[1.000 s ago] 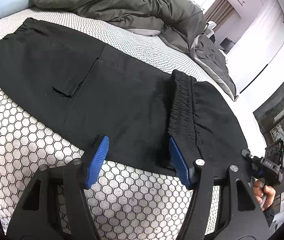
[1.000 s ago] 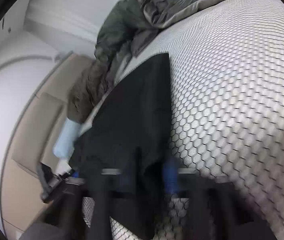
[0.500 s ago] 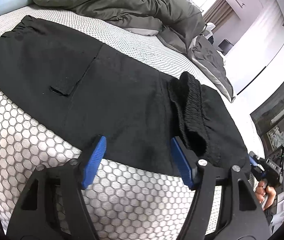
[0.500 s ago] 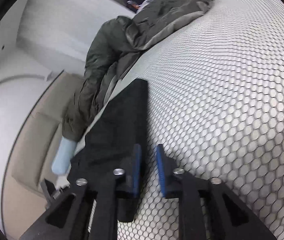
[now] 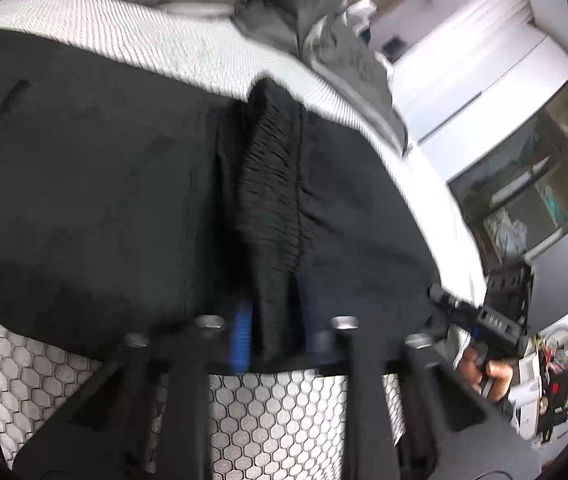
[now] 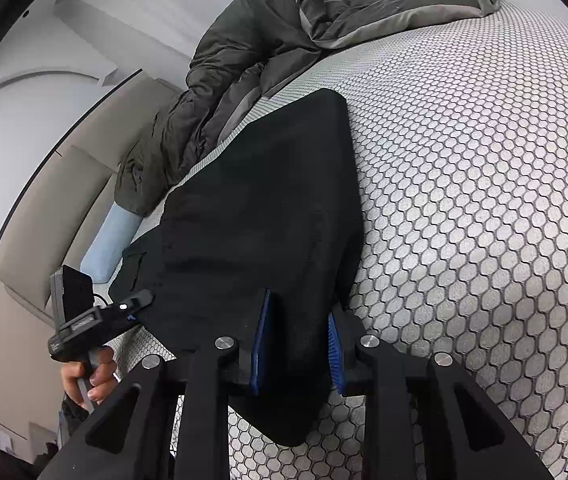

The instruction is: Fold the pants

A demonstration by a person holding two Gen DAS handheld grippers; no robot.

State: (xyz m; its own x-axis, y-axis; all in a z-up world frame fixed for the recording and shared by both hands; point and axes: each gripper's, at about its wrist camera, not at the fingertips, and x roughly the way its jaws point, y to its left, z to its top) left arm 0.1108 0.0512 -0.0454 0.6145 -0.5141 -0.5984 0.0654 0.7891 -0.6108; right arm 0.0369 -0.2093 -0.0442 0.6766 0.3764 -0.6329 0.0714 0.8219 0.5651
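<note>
While the black pants lie flat across the honeycomb-print bed cover, reaching its near edge, your left gripper has just been closing and now pinches the ribbed elastic cuff of the folded-over leg; the blue pads press the bunched fabric from both sides, which suits lifting that end for another fold; motion blur softens this whole view, so the right-hand pad is barely distinguishable from the cloth.

Your right gripper sits at the opposite end of the pants, close to the cover's near edge; its jaws have just been opening, and black fabric lies between the blue pads; whether the pads grip it or merely straddle it cannot be judged for certain, though a gap shows at the right pad, so it reads as released.

A grey-green duvet is heaped along the far edge; a pale blue pillow peeks out beneath it, mostly covered; the pants' underlayers are hidden, so how many folds exist is unclear; each opposite hand appears only at the frame's margin, cut off at the wrist.
</note>
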